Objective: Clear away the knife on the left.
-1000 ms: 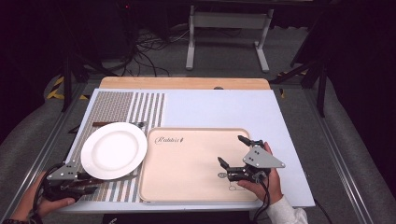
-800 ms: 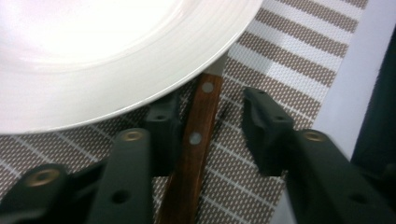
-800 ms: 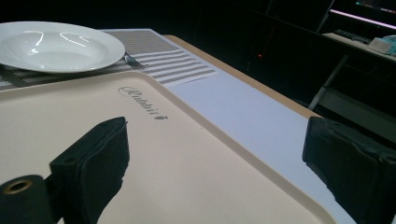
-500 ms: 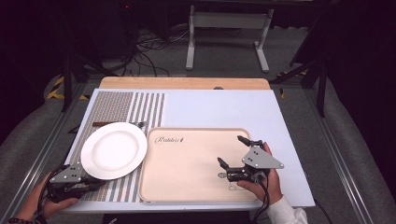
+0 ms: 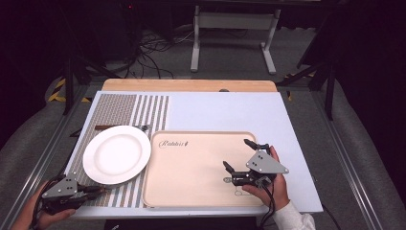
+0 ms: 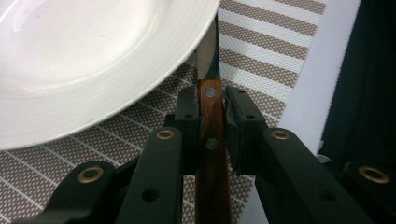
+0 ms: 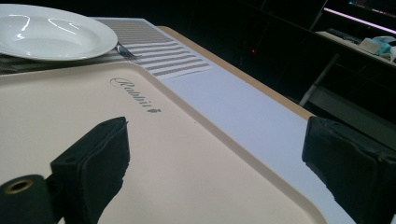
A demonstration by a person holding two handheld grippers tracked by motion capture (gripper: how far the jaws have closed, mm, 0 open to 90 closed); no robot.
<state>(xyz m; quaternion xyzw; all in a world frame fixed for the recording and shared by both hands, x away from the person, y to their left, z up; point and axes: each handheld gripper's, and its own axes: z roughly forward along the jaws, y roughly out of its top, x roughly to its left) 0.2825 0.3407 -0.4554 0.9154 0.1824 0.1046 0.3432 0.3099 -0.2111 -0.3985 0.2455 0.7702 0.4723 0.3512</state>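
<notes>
Left hand-held gripper (image 6: 208,121) just closed onto wooden knife handle (image 6: 211,154); blade (image 6: 208,56) runs ahead under plate (image 6: 84,60) rim. Risk: lifting tips plate. Right hand-held gripper (image 7: 215,163) wide, empty, tray (image 7: 154,154) beneath.

One camera sits up high on the person's side, looking forward and down over the whole table (image 5: 230,115). The left gripper's camera is super close, staring along its jaws at the plate (image 6: 93,60). The right one looks low across the tray (image 7: 140,154); all three catch that plate.
</notes>
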